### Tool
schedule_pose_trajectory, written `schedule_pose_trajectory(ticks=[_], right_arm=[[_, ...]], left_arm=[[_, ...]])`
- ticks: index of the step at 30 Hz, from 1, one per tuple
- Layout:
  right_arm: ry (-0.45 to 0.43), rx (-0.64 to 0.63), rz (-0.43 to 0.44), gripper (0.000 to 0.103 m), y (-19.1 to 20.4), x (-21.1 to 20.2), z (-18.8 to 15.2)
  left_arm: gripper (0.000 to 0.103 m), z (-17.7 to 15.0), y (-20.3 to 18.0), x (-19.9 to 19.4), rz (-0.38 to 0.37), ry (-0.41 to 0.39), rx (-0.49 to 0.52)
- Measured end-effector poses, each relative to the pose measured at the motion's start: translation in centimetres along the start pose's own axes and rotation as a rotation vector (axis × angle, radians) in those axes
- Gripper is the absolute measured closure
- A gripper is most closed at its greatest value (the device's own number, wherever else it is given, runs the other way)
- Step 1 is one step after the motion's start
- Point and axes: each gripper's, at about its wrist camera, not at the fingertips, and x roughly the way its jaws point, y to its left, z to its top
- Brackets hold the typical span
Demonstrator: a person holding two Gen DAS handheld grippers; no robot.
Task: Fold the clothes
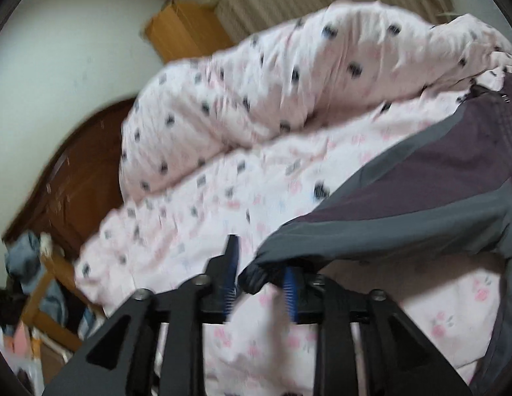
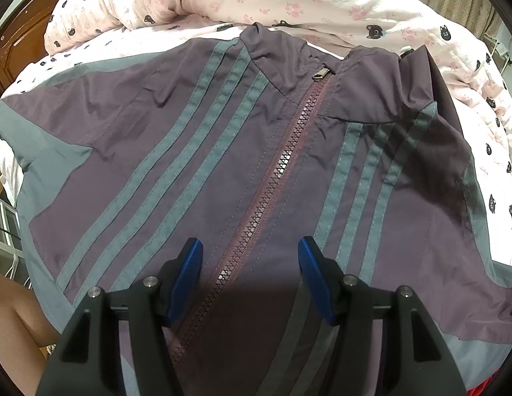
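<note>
- While the purple jacket (image 2: 223, 151) lies spread front-up across the bed (image 2: 480, 76), its burgundy zipper (image 2: 256, 204) runs closed from the hem up to the collar (image 2: 289, 52) at the far side of the bed.
- Three grey-blue stripes (image 2: 176, 151) run down each front panel on either side of the zipper, and grey panels edge the sleeves and hem.
- The right tool (image 2: 249, 277) hangs above the lower front of the jacket with its blue-padded fingers (image 2: 186, 274) spread wide apart, the zipper passing between them; nothing is held.
- In the blurred left wrist view, the left tool (image 1: 261, 283) appears to be clamped on the dark elastic cuff (image 1: 256, 277) of the jacket's grey sleeve (image 1: 371, 231), which is lifted off the bedsheet (image 1: 223, 204); one blue pad (image 1: 290, 293) shows just behind the fabric.
- The sleeve stretches from the cuff back toward the jacket body at the right edge of that view.
- A bunched pink duvet (image 1: 256, 82) with small dark cat faces is heaped along the far side of the bed, beyond the collar.
- A dark wooden headboard (image 1: 74, 181) stands at the left end of the bed.
</note>
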Motion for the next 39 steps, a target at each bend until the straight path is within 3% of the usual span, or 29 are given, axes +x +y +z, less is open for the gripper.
schedule_pose_trajectory(ticks=[3,5,10,14,17,20,23,25,31,37,39], right_arm=[[-0.001,0.000,0.001,0.041,0.1,-0.2,-0.2],[-0.001,0.001,0.002,0.041,-0.2,0.1,0.2],[-0.001,0.000,0.006,0.041,-0.4,0.3,0.4],[0.000,-0.004,0.008,0.040,-0.5,0.3,0.5],[0.002,-0.007,0.010,0.040,-0.5,0.4,0.5],[0.006,-0.011,0.012,0.040,-0.6,0.4,0.6],[0.008,-0.016,0.016,0.040,-0.7,0.4,0.5],[0.009,-0.019,0.016,0.040,-0.7,0.4,0.5],[0.014,-0.025,0.010,0.040,-0.5,0.3,0.5],[0.020,-0.030,0.005,0.040,-0.2,0.3,0.6],[0.019,-0.030,0.003,0.040,-0.1,0.3,0.5]], left_arm=[[0.049,-0.7,1.5,1.0,-0.031,0.068,-0.087],[0.045,-0.8,2.3,0.9,-0.043,0.066,-0.134],[0.039,-1.1,2.0,1.0,-0.018,0.088,-0.120],[0.025,-2.1,2.7,2.0,-0.044,0.157,-0.133],[0.025,-2.5,3.2,2.8,-0.054,0.196,-0.130],[0.025,-2.9,4.1,3.4,0.057,0.229,-0.043],[0.025,-3.2,6.9,3.8,0.061,0.231,-0.113],[0.025,-3.1,8.6,3.9,0.018,0.213,-0.188],[0.025,-1.5,10.9,4.1,-0.234,0.147,-0.418],[0.025,-0.1,7.0,5.7,-0.345,0.199,-0.375],[0.025,-0.4,4.8,6.7,-0.330,0.239,-0.323]])
